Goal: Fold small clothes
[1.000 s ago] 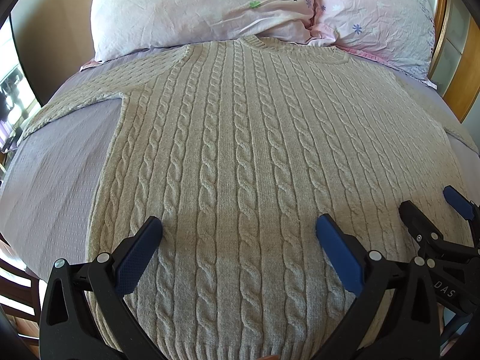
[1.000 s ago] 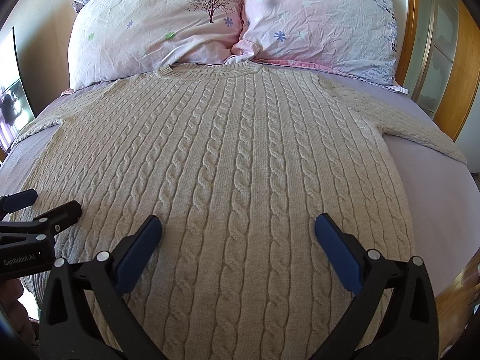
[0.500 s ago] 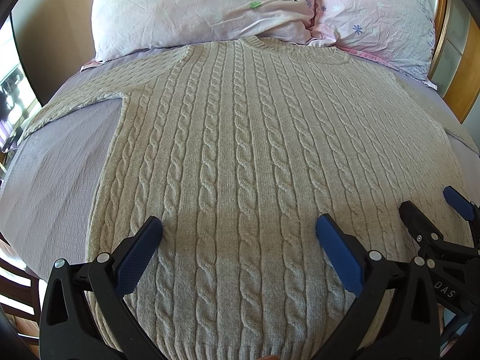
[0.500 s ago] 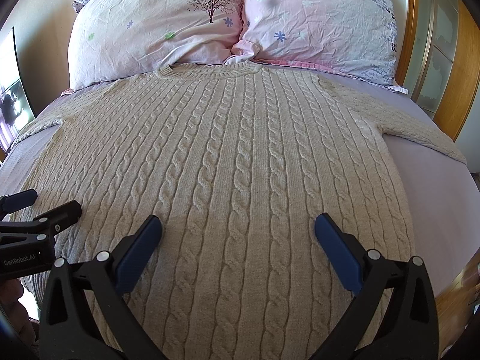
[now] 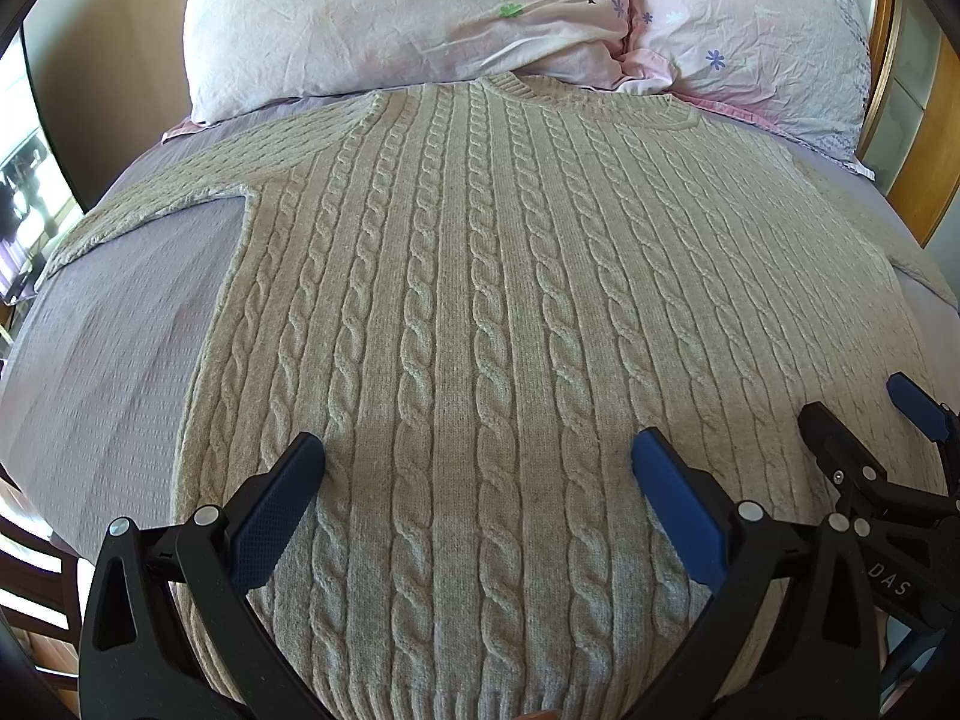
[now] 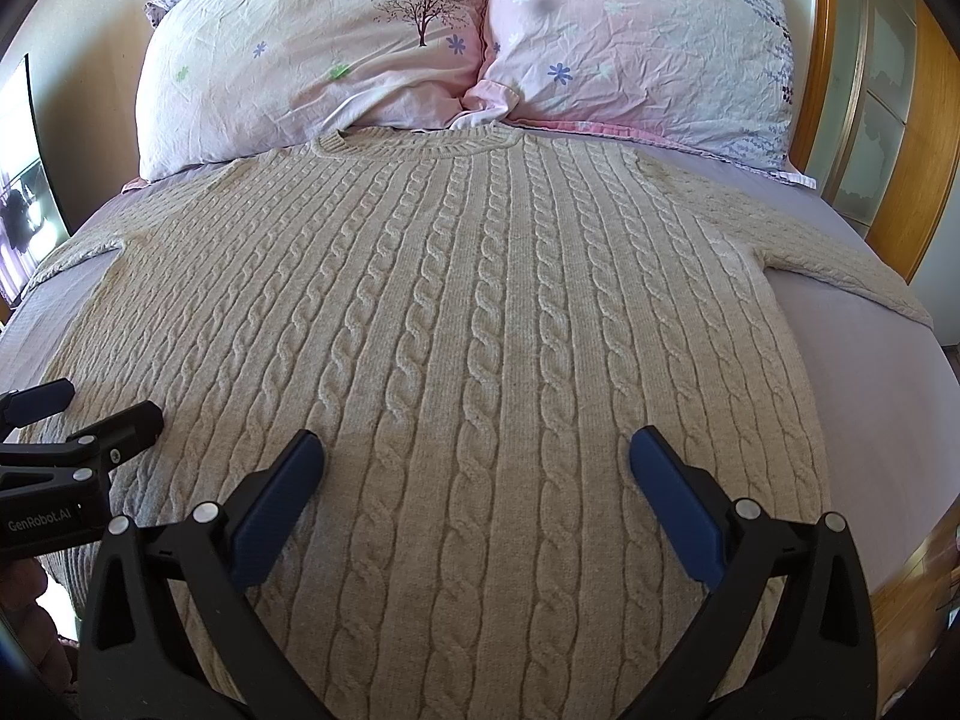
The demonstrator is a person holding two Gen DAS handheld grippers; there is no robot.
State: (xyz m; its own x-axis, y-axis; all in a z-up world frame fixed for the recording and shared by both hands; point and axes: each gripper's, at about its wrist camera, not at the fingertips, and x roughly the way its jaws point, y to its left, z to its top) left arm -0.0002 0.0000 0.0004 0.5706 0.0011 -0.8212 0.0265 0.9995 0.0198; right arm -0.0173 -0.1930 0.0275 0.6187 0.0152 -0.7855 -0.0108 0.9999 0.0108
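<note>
Left wrist view is showing nothing changing: sweater [image 5: 480,300] staying flat on the bed [image 5: 108,360]; left hand-held gripper [image 5: 477,456] and right hand-held gripper [image 6: 474,453] still gaping wide, holding nothing.

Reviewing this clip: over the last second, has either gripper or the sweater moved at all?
Nothing visibly changed. The left gripper and right gripper hang open over the lower part of the cable-knit sweater exactly as they did a second ago, holding nothing. The sweater lies flat and unfolded on the bed, collar toward the pillows, sleeves spread as before.
</note>
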